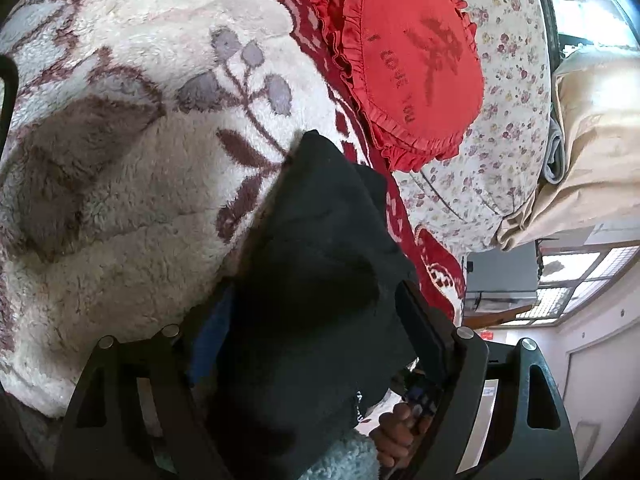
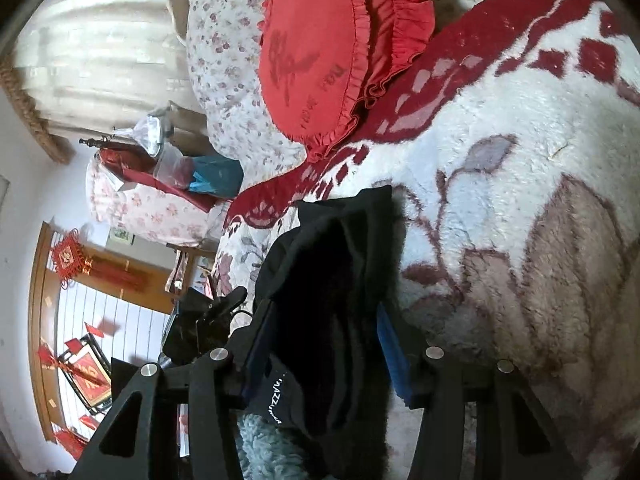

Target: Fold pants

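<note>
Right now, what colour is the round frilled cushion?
Red, with darker lettering; the cushion shows best in the right wrist view.

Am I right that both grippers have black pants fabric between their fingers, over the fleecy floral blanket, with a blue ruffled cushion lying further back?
Nearly. The ruffled cushion is red, not blue; both wrist views show it. The rest stands: the left gripper and the right gripper each have the black pants between their fingers, over the fleecy floral blanket.

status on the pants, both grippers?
Left gripper and right gripper each clamp bunched black pants. Held over fleece blanket. Nothing obstructing.
</note>
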Demonstrator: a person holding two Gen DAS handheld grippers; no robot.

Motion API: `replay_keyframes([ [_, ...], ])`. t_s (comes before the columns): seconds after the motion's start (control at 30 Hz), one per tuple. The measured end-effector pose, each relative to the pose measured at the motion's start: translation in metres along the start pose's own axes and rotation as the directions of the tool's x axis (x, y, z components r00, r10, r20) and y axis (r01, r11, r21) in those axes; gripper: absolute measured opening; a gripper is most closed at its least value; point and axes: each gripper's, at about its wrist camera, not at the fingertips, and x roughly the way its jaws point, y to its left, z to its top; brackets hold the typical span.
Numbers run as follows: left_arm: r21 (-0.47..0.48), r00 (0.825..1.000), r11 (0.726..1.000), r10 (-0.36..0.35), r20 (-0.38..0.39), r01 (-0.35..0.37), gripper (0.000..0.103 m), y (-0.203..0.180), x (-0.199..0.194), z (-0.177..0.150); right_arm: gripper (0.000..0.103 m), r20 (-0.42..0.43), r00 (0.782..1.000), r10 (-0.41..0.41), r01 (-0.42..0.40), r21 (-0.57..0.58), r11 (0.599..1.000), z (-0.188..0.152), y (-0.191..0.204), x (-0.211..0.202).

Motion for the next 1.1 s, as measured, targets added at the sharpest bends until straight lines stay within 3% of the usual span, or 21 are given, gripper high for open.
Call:
replay_keyframes([
  [0.13,0.0,1.0,1.0,-0.002,-0.001,0.002,0.081,-0.001,0.0,0.0,0.051,0.036,0.999,0.035,-0.037,0.078,0.996,0.0,-0.006,-0.01],
  [0.27,0.002,1.0,1.0,0.001,-0.003,-0.001,0.081,-0.002,0.0,0.0,0.055,0.037,0.999,0.0,-0.003,0.102,0.995,-0.002,-0.003,-0.02],
  [0.3,0.002,1.0,1.0,0.001,-0.004,-0.001,0.081,-0.002,0.0,0.0,0.064,0.016,0.999,-0.035,0.034,0.063,0.997,-0.002,0.002,-0.02],
  [0.5,0.009,1.0,1.0,0.004,-0.006,-0.004,0.081,-0.002,0.0,0.0,0.085,-0.107,0.98,-0.166,0.155,-0.105,0.982,-0.003,0.026,0.004],
  [0.6,0.009,1.0,1.0,0.006,-0.006,-0.006,0.081,-0.002,0.0,0.0,0.087,-0.145,0.958,-0.247,0.22,-0.18,0.959,-0.001,0.035,0.019],
  [0.7,0.018,1.0,1.0,0.013,-0.009,-0.013,0.082,-0.003,0.002,0.001,0.088,-0.162,0.952,-0.26,0.223,-0.216,0.951,0.003,0.038,0.027],
  [0.73,0.025,1.0,1.0,0.018,-0.01,-0.018,0.082,-0.004,0.002,0.001,0.086,-0.167,0.952,-0.256,0.216,-0.225,0.95,0.004,0.039,0.028],
  [0.8,0.033,1.0,0.999,0.022,-0.012,-0.022,0.082,-0.005,0.003,0.001,0.059,-0.19,0.951,-0.243,0.201,-0.213,0.956,0.008,0.034,0.032],
  [1.0,0.048,1.0,0.998,0.029,-0.012,-0.028,0.081,-0.007,0.003,-0.001,0.04,-0.157,0.967,-0.198,0.168,-0.189,0.968,0.001,0.02,0.024],
  [1.07,0.08,0.997,0.994,0.072,0.0,-0.072,0.066,-0.012,0.003,-0.003,0.033,-0.134,0.973,-0.187,0.161,-0.186,0.969,-0.002,0.016,0.021],
  [1.1,0.104,0.993,0.988,0.117,0.016,-0.118,0.047,-0.015,0.002,-0.004,0.027,-0.123,0.974,-0.188,0.163,-0.187,0.969,-0.002,0.015,0.02],
])
